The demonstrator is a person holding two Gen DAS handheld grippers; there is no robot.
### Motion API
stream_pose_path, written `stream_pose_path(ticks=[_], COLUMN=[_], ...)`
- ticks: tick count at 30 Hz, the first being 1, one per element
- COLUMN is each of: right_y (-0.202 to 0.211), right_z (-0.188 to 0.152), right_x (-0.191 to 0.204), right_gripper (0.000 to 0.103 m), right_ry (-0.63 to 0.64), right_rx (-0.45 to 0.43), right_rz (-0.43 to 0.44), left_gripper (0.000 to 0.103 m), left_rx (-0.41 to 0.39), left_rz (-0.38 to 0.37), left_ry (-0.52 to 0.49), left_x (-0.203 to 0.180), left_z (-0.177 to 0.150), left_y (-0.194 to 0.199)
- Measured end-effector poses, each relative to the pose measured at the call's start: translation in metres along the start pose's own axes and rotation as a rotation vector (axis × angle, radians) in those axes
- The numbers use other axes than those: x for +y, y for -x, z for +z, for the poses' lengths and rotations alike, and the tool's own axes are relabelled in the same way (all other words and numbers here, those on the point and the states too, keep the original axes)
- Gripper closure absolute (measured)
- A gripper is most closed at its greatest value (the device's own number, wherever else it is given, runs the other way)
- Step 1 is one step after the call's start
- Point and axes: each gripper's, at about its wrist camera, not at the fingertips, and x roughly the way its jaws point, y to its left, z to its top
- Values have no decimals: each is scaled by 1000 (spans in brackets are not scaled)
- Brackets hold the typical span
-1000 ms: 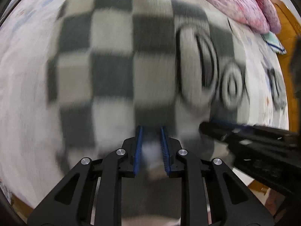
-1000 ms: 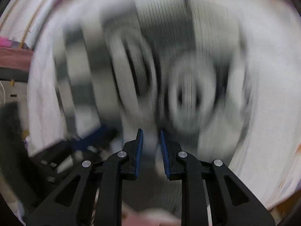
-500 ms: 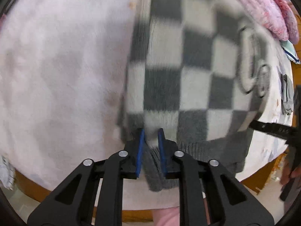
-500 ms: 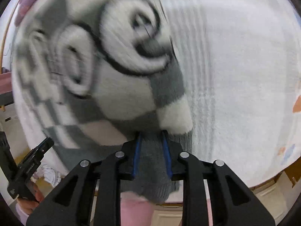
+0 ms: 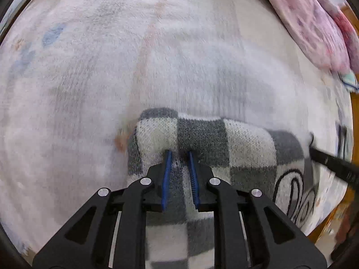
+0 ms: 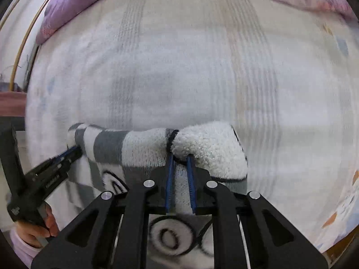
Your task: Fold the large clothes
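A grey-and-white checkered knit sweater point(image 5: 246, 148) with black ring patterns lies doubled over on a white fleece blanket point(image 5: 112, 67). My left gripper point(image 5: 179, 154) points down, shut on the folded edge near its left corner. In the right wrist view the same sweater point(image 6: 139, 150) shows a fuzzy white patch. My right gripper point(image 6: 179, 158) has that patch pinched between its blue pads, and its jaws are closing. Each gripper appears in the other's view: the right gripper point(image 5: 332, 163) at the far right, the left gripper point(image 6: 51, 172) at the lower left, held by a hand point(image 6: 33, 231).
A pink flowered quilt point(image 5: 314, 27) is bunched at the far right of the bed, and a purple quilt point(image 6: 74, 6) lies at the far left. The blanket point(image 6: 179, 67) stretches ahead of both grippers. A wooden bed edge point(image 5: 325, 226) shows at the lower right.
Both grippers have swept across the bed with the sweater's edge in them. The spread sweater that filled the views is now doubled over below the jaws, with bare blanket ahead.
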Motion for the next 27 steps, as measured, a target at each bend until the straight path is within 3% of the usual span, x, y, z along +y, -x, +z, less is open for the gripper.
stream_pose_path(ticks=[3, 5, 6, 8, 9, 10, 12, 15, 18, 27], right_y=[7, 8, 12, 17, 20, 25, 32, 45, 48, 0], right_z=[-8, -10, -10, -10, -14, -17, -25, -44, -65, -117], right_x=[-5, -9, -13, -16, -16, -18, -18, -14, -20, -50], right_gripper=[92, 91, 90, 85, 69, 40, 17, 13, 12, 11], right_ry=[46, 29, 20, 9, 3, -2, 0, 82, 129, 125], right_rx=[21, 33, 37, 38, 40, 49, 59, 21, 37, 213], right_rz=[-49, -23, 1, 43, 82, 127, 168, 59, 14, 59], left_gripper=[87, 87, 84, 68, 55, 40, 26, 26, 20, 18], left_rx=[-1, -22, -33, -31, -27, -27, -37, -27, -5, 130], left_rz=[-1, 3, 10, 38, 43, 15, 55, 104, 74, -61], left_ry=[-25, -43, -50, -48, -44, -33, -30, -47, -15, 6], left_x=[0, 2, 0, 8, 6, 6, 2, 1, 12, 50], left_z=[-3, -9, -14, -24, -28, -30, -41, -58, -78, -125], left_y=[4, 13, 19, 32, 34, 43, 51, 55, 60, 38])
